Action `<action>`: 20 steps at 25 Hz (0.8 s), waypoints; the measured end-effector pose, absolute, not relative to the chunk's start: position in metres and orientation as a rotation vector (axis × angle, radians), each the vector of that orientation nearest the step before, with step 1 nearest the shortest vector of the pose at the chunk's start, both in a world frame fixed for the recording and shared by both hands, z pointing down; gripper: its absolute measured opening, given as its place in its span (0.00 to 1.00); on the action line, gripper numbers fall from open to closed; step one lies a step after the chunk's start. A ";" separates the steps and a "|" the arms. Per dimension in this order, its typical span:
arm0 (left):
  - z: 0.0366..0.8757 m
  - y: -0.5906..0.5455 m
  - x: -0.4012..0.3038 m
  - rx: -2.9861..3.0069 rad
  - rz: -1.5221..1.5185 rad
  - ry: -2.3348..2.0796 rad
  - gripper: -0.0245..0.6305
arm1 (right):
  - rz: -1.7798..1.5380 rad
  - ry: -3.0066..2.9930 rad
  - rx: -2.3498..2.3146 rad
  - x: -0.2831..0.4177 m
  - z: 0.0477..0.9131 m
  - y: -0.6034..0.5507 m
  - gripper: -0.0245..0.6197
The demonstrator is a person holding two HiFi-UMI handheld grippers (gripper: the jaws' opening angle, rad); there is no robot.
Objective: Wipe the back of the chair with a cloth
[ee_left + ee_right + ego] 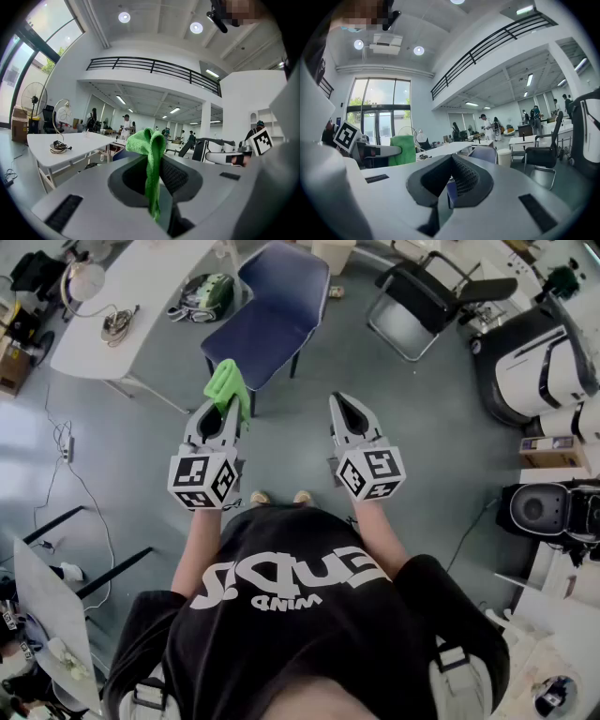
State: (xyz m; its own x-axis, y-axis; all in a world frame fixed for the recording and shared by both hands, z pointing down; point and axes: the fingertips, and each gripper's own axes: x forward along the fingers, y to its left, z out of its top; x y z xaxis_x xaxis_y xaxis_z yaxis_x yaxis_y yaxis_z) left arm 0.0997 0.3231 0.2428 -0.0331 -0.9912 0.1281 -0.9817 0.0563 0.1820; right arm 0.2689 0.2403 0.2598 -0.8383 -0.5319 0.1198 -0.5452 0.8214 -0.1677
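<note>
The left claw (223, 411) pinches a soft green cloth (228, 382), the right claw (351, 413) is squeezed closed, and a blue padded chair (272, 315) stands just ahead of both.

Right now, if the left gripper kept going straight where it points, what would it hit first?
Probably the blue chair, just beyond the green cloth that the left gripper holds; the depth is hard to judge.

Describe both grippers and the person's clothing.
The left gripper and right gripper are pale grey wedge-shaped shells with dark ribbed pads, each carrying a white cube with black square markers. No cables show. The person wears a black short-sleeved T-shirt with white lettering.
</note>
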 end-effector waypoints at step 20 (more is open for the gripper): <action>0.255 0.327 0.048 2.087 -0.053 -2.054 0.13 | 0.323 -2.929 0.949 0.232 0.270 0.254 0.01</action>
State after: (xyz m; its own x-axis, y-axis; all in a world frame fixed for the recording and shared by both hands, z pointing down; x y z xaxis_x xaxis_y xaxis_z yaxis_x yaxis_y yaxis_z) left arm 0.0477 0.3274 0.2546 0.0266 -0.9921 0.1224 -0.9845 -0.0047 0.1752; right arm 0.2322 0.2540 0.2705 -0.8111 -0.5751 0.1071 -0.5846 0.7903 -0.1835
